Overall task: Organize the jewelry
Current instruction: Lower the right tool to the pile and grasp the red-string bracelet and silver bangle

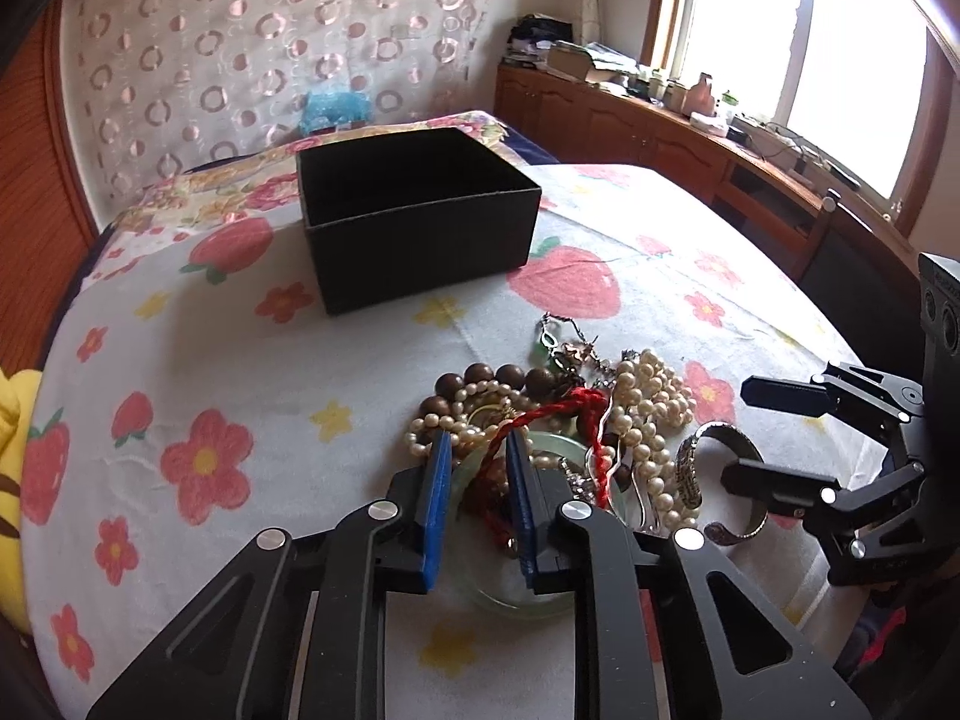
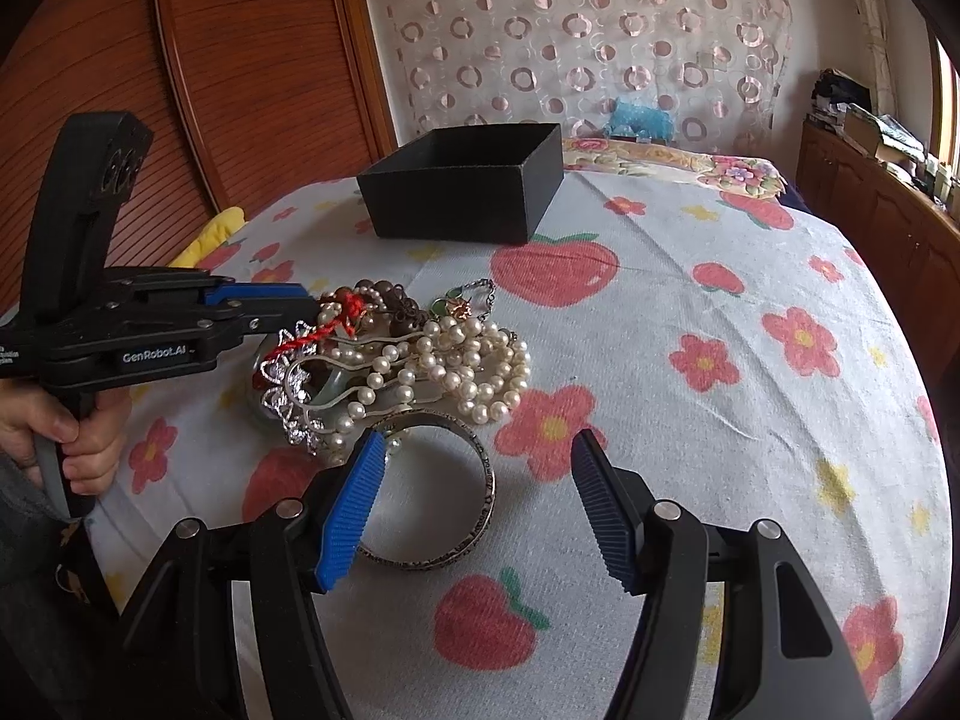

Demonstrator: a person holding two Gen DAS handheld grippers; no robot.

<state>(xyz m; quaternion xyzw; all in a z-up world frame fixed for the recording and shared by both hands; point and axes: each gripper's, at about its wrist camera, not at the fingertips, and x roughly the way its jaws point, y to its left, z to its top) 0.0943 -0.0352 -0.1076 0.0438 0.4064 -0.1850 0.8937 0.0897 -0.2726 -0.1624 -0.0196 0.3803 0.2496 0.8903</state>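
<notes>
A tangled jewelry pile lies on the flowered bedspread (image 1: pixel 240 360): white pearl strands (image 1: pixel 654 408) (image 2: pixel 474 372), brown wooden beads (image 1: pixel 480 378) (image 2: pixel 396 300), a red cord (image 1: pixel 558 408) (image 2: pixel 345 306), a pale jade bangle (image 1: pixel 516 606) and a silver bangle (image 1: pixel 690 468) (image 2: pixel 489 480). My left gripper (image 1: pixel 477 450) (image 2: pixel 294 309) has its jaws drawn narrow in the pile's near-left side, shut on the red cord, with the jade bangle's rim also in the gap. My right gripper (image 2: pixel 480 438) (image 1: pixel 738 432) stands open astride the silver bangle. An open black box (image 1: pixel 420 240) (image 2: pixel 468 204) sits beyond the pile.
A yellow plush (image 1: pixel 12 450) (image 2: pixel 210 234) lies at the bed's left edge. A wooden cabinet (image 1: pixel 630 120) with clutter runs under the window on the right. A hand (image 2: pixel 84 438) holds the left gripper's handle. A patterned curtain hangs behind the bed.
</notes>
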